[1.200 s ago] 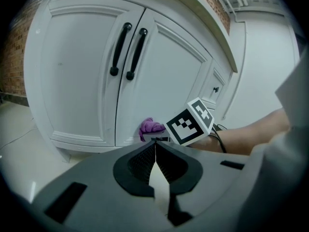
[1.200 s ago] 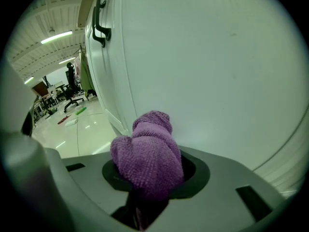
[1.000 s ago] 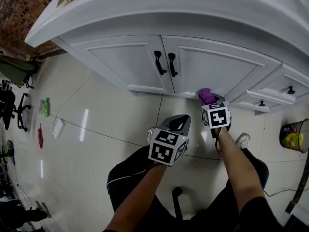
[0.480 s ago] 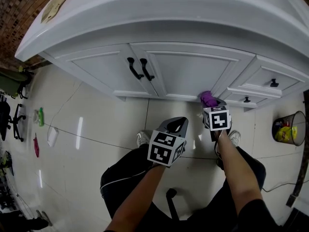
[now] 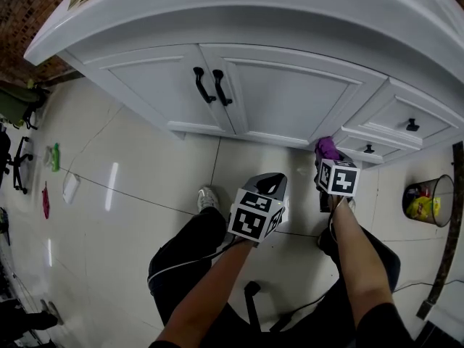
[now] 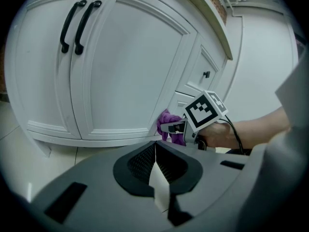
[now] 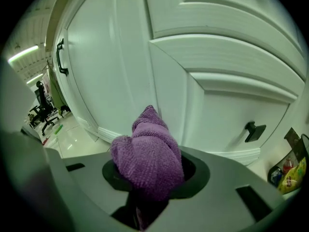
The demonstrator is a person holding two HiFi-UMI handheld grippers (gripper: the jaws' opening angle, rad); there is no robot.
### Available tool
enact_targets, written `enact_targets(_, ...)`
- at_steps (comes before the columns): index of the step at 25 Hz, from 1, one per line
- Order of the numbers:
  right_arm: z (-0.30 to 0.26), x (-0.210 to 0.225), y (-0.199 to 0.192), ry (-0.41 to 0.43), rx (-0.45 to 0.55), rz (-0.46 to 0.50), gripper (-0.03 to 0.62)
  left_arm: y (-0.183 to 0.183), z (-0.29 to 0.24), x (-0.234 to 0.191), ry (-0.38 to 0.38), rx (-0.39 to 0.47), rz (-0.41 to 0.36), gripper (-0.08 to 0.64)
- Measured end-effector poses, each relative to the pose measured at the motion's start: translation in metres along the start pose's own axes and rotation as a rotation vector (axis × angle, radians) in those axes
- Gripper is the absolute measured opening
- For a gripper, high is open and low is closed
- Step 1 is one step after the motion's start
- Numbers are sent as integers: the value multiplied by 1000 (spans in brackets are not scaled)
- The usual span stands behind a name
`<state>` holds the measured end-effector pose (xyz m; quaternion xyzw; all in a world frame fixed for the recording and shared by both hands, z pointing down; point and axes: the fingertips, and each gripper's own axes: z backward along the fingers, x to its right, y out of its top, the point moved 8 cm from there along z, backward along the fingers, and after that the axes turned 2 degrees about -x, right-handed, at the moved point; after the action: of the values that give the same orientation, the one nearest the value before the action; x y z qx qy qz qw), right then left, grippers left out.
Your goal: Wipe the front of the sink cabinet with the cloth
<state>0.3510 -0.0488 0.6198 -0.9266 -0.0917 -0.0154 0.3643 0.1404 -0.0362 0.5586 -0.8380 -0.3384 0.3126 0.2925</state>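
1. Right claw (image 5: 325, 162) is clamping a bunched purple cloth (image 7: 149, 158), with its jaws closing on the cloth's lower end while the rest is bulging out past them.
2. That cloth is touching the front of the white sink cabinet (image 5: 290, 100), low down, on the upright strip between the right-hand door and the drawers.
3. Left claw (image 6: 155, 164) is hovering out in front of the cabinet's right-hand door, clear of it, with its jaws pressing together and nothing between them.
4. Two black handles (image 5: 207, 85) are sitting side by side where the cabinet's two doors meet, well to the left of the cloth.
5. Small black knobs (image 5: 412, 125) are showing on the cabinet's drawers, to the right of the cloth.
6. One waste bin (image 5: 423, 203) is standing on the tiled floor (image 5: 130, 165) off the cabinet's right end.
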Motion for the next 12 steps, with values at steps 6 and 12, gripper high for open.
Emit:
enact_targets(6,-18,-2,-8,14,-29,-22,129,-2,-5,-10,1,-24,-7,5)
enact_targets(12,-44,-15,-19,24,-69,-44,129,-10,4,-37,30,-43,14,5)
